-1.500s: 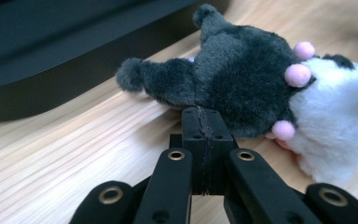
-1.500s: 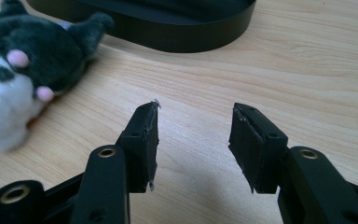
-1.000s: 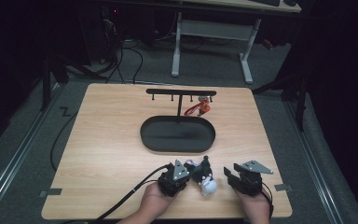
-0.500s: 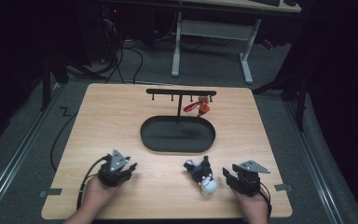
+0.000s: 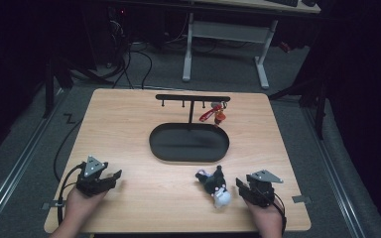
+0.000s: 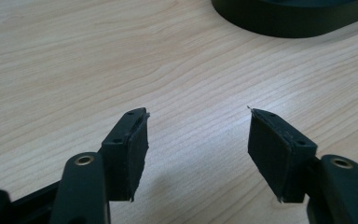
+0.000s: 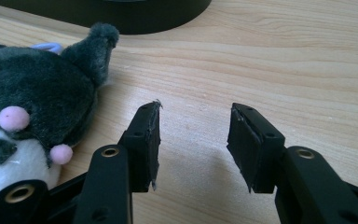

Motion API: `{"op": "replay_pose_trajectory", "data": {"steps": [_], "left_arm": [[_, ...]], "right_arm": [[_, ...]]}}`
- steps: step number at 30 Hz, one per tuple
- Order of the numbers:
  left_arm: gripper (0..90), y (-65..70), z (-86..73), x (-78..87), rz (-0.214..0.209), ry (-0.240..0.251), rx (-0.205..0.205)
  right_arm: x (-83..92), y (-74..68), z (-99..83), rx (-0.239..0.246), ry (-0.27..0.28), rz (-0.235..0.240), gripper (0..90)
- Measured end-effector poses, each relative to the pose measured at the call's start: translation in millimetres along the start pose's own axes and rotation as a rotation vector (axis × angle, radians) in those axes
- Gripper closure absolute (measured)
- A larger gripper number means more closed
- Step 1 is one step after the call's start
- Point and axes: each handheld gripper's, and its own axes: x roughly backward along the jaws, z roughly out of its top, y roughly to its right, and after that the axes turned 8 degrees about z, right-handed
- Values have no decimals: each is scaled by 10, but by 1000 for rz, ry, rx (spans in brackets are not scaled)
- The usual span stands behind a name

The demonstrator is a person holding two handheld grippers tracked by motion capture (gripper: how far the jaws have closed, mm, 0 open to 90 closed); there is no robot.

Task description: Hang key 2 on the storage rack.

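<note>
A small black and white plush toy lies on the wooden table near its front edge; in the right gripper view the plush toy sits just left of the jaws, with a pale blue loop at its top. My right gripper rests just right of it, open, with nothing between its jaws. My left gripper rests at the front left, open over bare wood. A black oval tray carries a T-shaped hanger bar, from which a red keychain charm hangs at the right.
Cables trail from both grippers off the table's front edge. Beyond the table stands a white desk frame on a grey floor, with dark cables at the back left. The tray's rim lies ahead of the left gripper.
My left gripper has moved from beside the plush toy to the front left of the table, leaving the toy lying where it was. The right gripper has stayed still.
</note>
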Motion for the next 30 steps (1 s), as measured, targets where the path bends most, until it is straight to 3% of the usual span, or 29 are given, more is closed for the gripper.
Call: {"op": "replay_pose_trajectory", "data": {"steps": [8, 17, 26, 30], "left_arm": [[370, 33, 8, 35, -13, 21, -25], [319, 27, 19, 45, -49, 44, -13], [285, 127, 36, 58, -63, 49, -85], [282, 144, 51, 72, -58, 61, -101]], "right_arm": [[-7, -45, 18, 4, -17, -19, 538], [20, -56, 76, -3, -104, -17, 509], [57, -149, 275, 37, -302, 0, 465], [81, -174, 342, 48, -349, -3, 433]]}}
